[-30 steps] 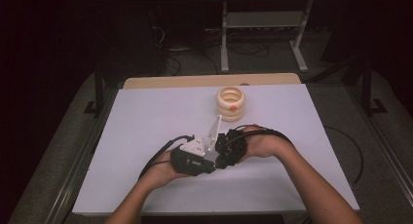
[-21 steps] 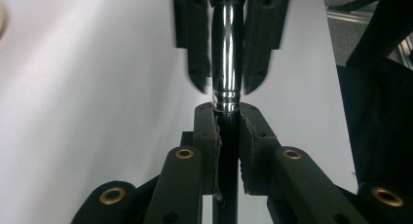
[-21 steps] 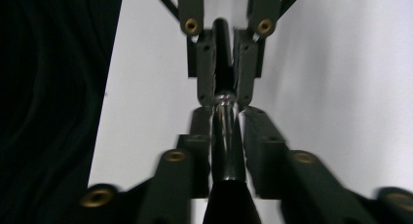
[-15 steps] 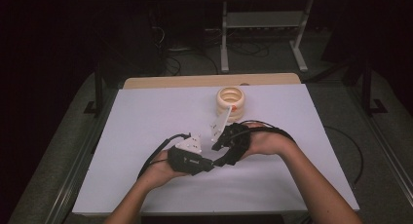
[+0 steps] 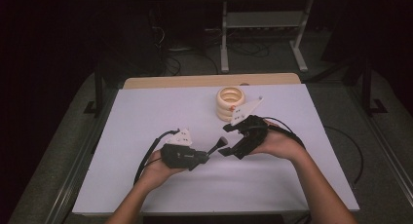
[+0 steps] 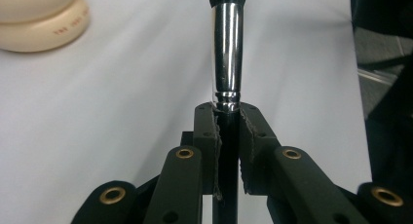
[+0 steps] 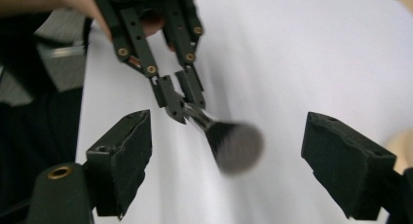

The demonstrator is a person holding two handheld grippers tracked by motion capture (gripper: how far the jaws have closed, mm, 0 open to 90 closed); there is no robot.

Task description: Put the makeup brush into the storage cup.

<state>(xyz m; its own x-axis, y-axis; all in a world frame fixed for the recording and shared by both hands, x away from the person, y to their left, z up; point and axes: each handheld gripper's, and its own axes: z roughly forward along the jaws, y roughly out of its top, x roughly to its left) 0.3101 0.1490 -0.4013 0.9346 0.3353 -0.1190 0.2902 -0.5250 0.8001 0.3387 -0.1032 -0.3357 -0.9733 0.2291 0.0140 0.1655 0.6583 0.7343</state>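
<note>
- Left gripper view: brush cut off at the top edge, bristles out of frame; black handle hidden below between the pads.
- Left gripper fingers clamped narrow on that handle, just under the chrome ferrule.
- Right gripper view: bristle head blurred, hard to make out — brush seen between the right gripper fingers, touching neither.
- Right fingers wide apart, just been opening, nothing gripped.
- High view: brush above the white worktop; stacked cream tape rolls behind, partly covered by the right gripper's grey plate.
</note>
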